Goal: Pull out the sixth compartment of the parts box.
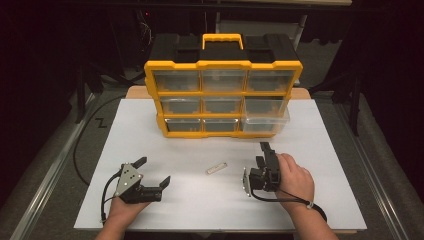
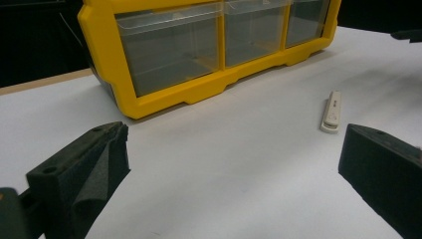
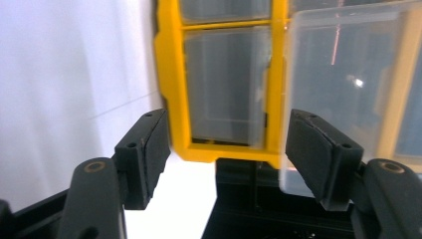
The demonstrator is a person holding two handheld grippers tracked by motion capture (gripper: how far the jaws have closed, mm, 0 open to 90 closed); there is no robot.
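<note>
High view first: a yellow organizer (image 1: 223,98) with clear drawers stands at the far middle of the white table (image 1: 150,125). Its bottom right drawer (image 1: 265,121) sticks out past the frame toward the person. A small white stick (image 1: 216,168) lies on the table in front of the organizer, well apart from it, between the two grippers. The left gripper (image 1: 153,171) rests near the table's front edge, left of the stick, jaws spread wide and empty. The right gripper (image 1: 262,153) is right of the stick, turned on its side and aimed at the organizer's pulled-out drawer, jaws parted with nothing between them.

Left gripper view: both black jaws stand far apart, released, over bare table. The stick (image 2: 331,112) lies ahead, nearer the right jaw, touching neither. The organizer (image 2: 209,55) stands beyond, its bottom row of drawers facing the camera.

Right gripper view: the picture is rolled sideways. The jaws are apart and grip nothing; the organizer (image 3: 171,99) frame shows beyond the gap, and the drawer (image 3: 348,74) juts out behind the right-hand jaw, apart from it
</note>
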